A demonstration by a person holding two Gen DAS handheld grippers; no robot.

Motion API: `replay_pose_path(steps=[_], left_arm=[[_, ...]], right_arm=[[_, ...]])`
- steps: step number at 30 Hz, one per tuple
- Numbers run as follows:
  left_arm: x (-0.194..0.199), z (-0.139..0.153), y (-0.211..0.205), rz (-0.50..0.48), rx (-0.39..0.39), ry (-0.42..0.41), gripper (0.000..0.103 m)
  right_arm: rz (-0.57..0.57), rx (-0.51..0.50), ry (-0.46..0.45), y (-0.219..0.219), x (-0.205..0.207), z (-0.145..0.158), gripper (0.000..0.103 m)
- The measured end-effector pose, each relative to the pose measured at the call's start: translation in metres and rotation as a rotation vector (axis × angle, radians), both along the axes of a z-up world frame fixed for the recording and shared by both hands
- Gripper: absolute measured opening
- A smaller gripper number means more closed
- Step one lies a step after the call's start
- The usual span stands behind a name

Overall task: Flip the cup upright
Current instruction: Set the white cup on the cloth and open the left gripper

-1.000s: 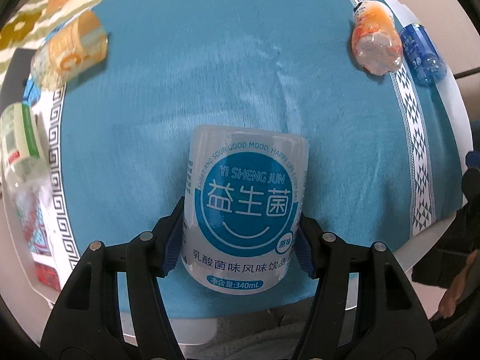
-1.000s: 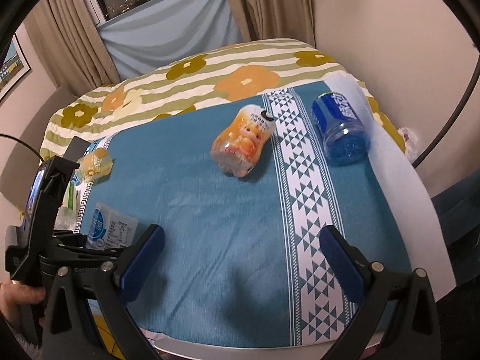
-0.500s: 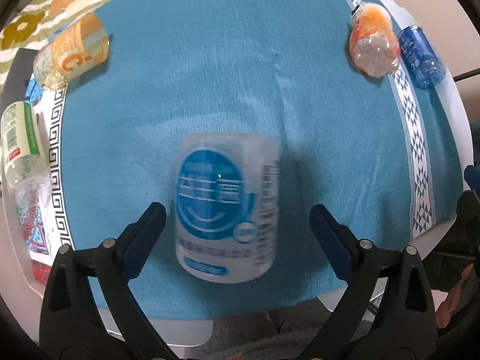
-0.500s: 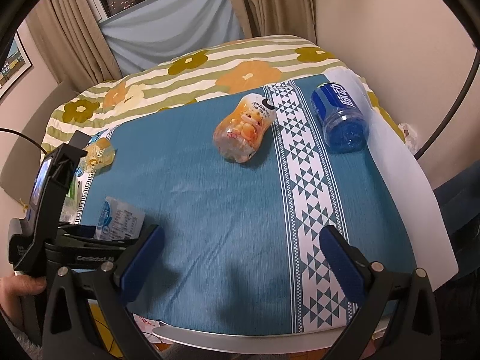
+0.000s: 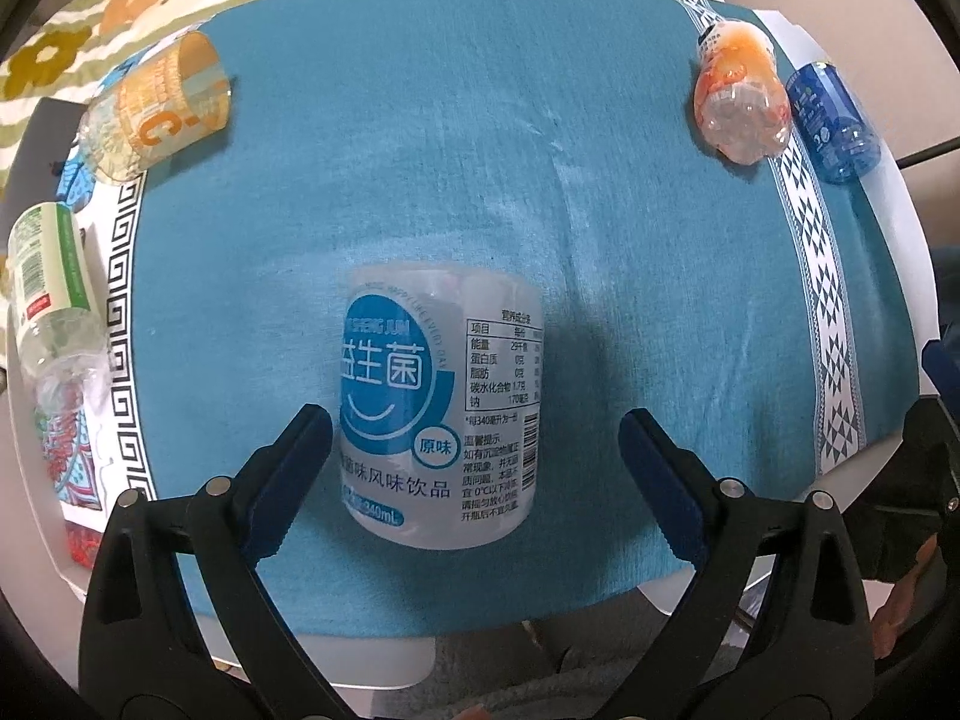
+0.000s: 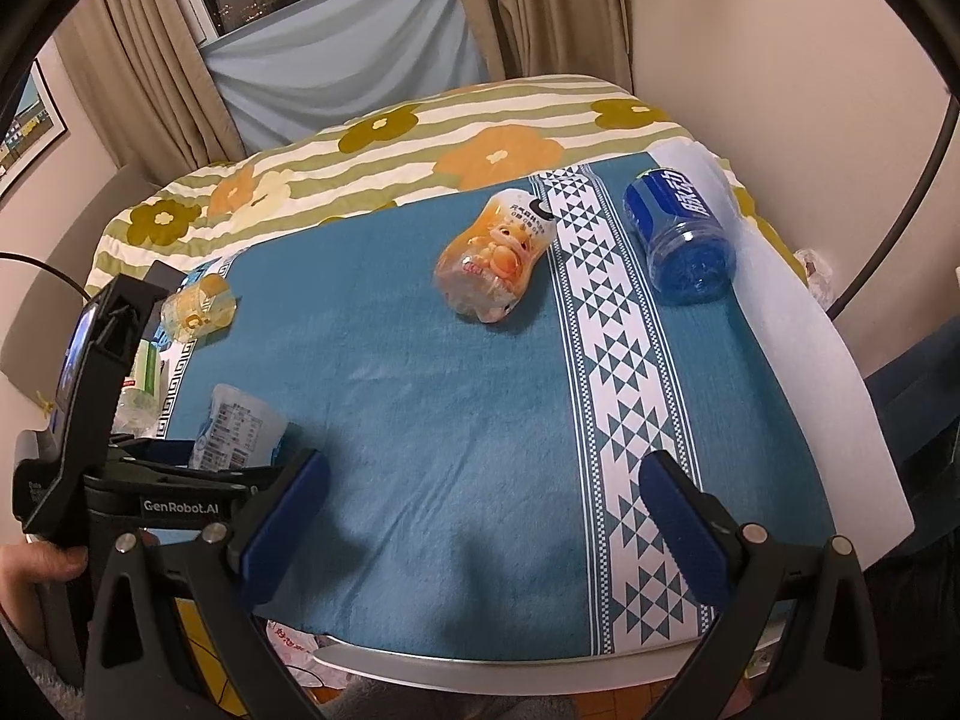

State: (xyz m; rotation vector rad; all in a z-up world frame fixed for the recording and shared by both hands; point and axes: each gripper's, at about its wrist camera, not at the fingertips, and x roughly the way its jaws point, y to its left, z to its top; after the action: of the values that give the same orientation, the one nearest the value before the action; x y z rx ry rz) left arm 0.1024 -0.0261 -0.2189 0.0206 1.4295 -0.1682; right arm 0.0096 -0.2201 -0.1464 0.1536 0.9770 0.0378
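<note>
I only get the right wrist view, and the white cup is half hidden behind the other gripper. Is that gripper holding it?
Observer: No. The left wrist view shows the left gripper open, with a clear gap between its right finger and the white cup, which stands on end on the blue cloth.
Operator: What is printed on the cup's front?
Observer: A round blue badge with white Chinese characters, a smile line under them, and "340mL" near the bottom.
Operator: Is anything else hidden from me on that side?
Observer: A green-labelled bottle lies on its side beyond the cloth's key-pattern border, with its barcode facing up.
</note>
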Motion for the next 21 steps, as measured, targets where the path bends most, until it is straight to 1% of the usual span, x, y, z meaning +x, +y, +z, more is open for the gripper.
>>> replay_pose_path(steps=[5,9,11,13,15,18,21], left_arm=[[-0.005,0.021,0.01,0.018,-0.01,-0.028,0.102],[-0.013,0.051,0.031,0.04,-0.03,-0.073,0.102],[-0.02,0.068,0.04,0.052,-0.028,-0.103,0.102],[-0.027,0.081,0.055,0.063,-0.006,-0.131,0.102],[-0.033,0.087,0.073,0.078,0.028,-0.147,0.103],[-0.043,0.083,0.09,0.101,0.05,-0.148,0.103],[-0.048,0.077,0.108,0.112,0.071,-0.145,0.103]], right_arm=[[0.018,0.012,-0.002,0.005,0.003,0.007,0.103],[0.044,0.051,0.011,0.013,0.012,0.019,0.103],[0.068,0.093,0.039,0.021,0.023,0.024,0.103],[0.081,0.146,0.085,0.03,0.034,0.023,0.103],[0.094,0.211,0.141,0.04,0.045,0.019,0.103],[0.114,0.298,0.252,0.064,0.064,0.006,0.103],[0.127,0.347,0.339,0.087,0.08,-0.006,0.103]])
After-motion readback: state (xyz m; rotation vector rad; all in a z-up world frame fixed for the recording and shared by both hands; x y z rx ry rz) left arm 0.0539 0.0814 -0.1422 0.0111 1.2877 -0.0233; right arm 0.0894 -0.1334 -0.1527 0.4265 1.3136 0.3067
